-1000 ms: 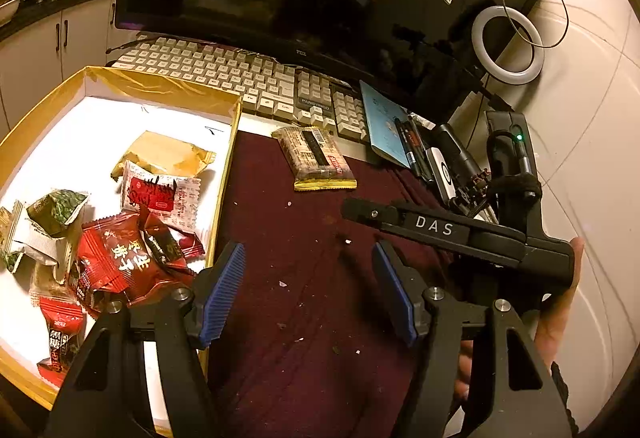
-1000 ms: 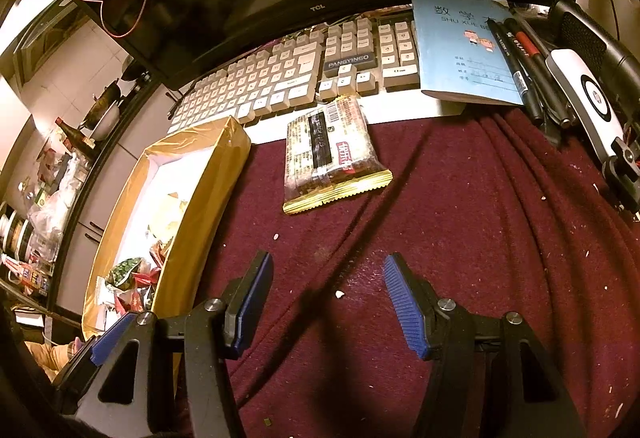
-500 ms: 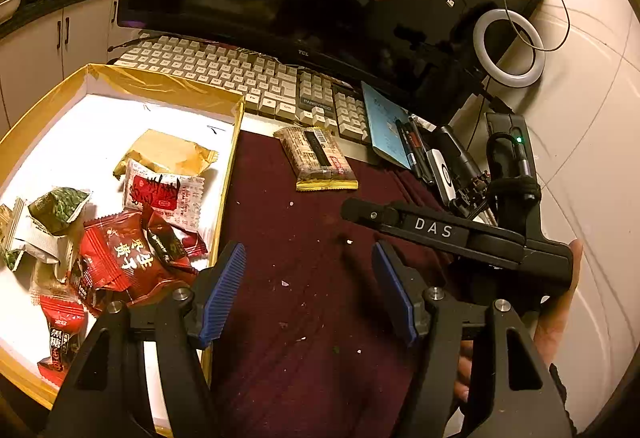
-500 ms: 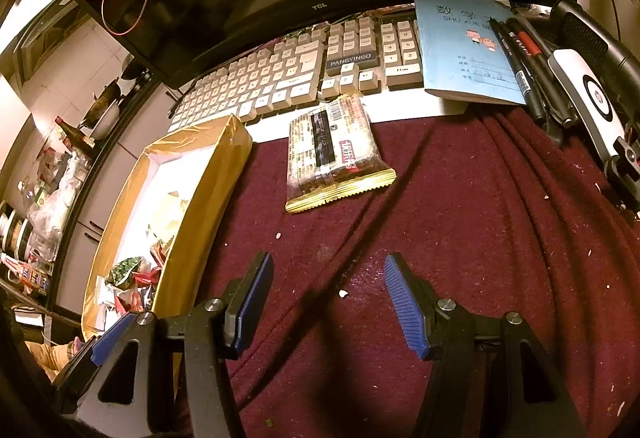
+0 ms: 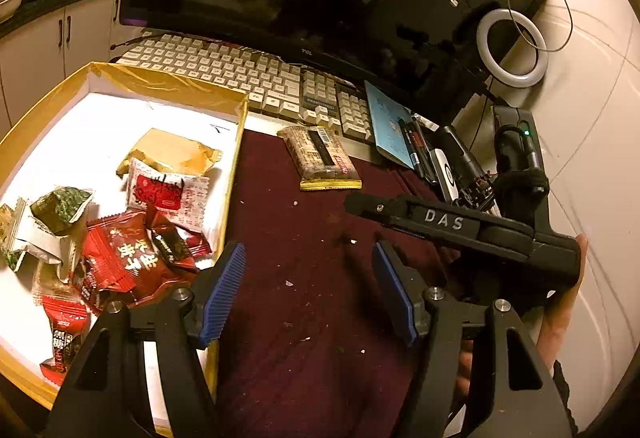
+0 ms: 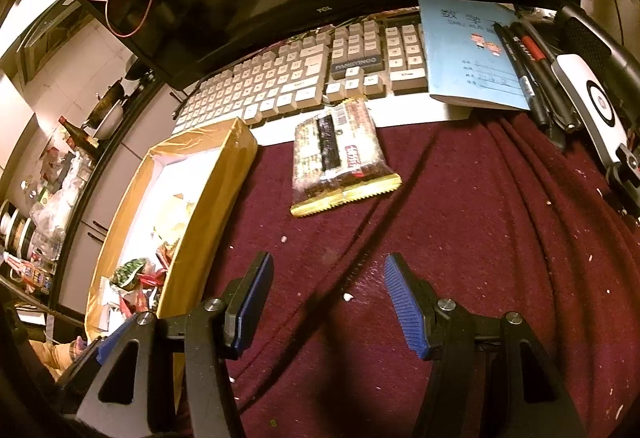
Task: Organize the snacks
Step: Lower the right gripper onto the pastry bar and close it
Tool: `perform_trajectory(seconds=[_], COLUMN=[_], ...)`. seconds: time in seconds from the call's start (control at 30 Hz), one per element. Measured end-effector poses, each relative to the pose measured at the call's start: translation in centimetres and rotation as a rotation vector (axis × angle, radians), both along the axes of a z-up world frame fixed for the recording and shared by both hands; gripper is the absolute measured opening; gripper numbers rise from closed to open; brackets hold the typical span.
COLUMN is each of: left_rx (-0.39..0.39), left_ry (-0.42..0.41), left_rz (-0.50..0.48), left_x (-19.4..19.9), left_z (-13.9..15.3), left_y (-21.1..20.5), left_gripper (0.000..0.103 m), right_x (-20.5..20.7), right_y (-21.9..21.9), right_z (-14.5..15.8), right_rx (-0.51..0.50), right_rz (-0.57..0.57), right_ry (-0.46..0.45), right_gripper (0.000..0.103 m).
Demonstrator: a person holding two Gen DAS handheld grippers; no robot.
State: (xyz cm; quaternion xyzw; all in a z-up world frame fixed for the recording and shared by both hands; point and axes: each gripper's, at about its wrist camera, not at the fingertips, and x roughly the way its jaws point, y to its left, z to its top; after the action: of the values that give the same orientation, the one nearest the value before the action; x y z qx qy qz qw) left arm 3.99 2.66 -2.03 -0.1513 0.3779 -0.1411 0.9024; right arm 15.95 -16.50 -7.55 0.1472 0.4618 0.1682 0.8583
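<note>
Both grippers, left gripper [image 5: 306,292] and right gripper [image 6: 328,304], hover jaws wide and empty, while the snack bar [image 6: 340,158] lies on the worktop's cloth beside the box [image 6: 208,198]: light, crinkly, probably slick, best pinched across its narrow middle.

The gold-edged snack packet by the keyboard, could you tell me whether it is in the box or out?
Out: the snack packet lies flat on the maroon cloth, beside the box.

— Where does the left wrist view look from?
— Low over the maroon cloth [image 5: 304,270], slanting down toward the far keyboard [image 5: 240,78], with the yellow box [image 5: 236,142] close on its left.
— And the right wrist view?
— Further right, facing likewise. Both share the snack packet [image 6: 340,158], keyboard and blue booklet [image 6: 460,50].
</note>
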Motion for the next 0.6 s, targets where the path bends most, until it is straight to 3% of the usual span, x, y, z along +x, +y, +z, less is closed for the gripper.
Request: perform_trajectory(seconds=[0.4, 0.6], left_rx=[-0.108, -0.079], left_ry=[0.029, 0.030], left_rz=[0.052, 0.074], left_x=[0.8, 0.9], left_z=[0.2, 0.4], left_y=[3.0, 2.6], left_gripper=[0.065, 0.065], right_x=[3.3, 9.5], right_y=[1.1, 1.5], right_z=[1.7, 0.4], right_rx=[0.005, -0.133], right_rz=[0.051, -0.040], right_ry=[-0.029, 0.001], right_gripper=[0.060, 0.061])
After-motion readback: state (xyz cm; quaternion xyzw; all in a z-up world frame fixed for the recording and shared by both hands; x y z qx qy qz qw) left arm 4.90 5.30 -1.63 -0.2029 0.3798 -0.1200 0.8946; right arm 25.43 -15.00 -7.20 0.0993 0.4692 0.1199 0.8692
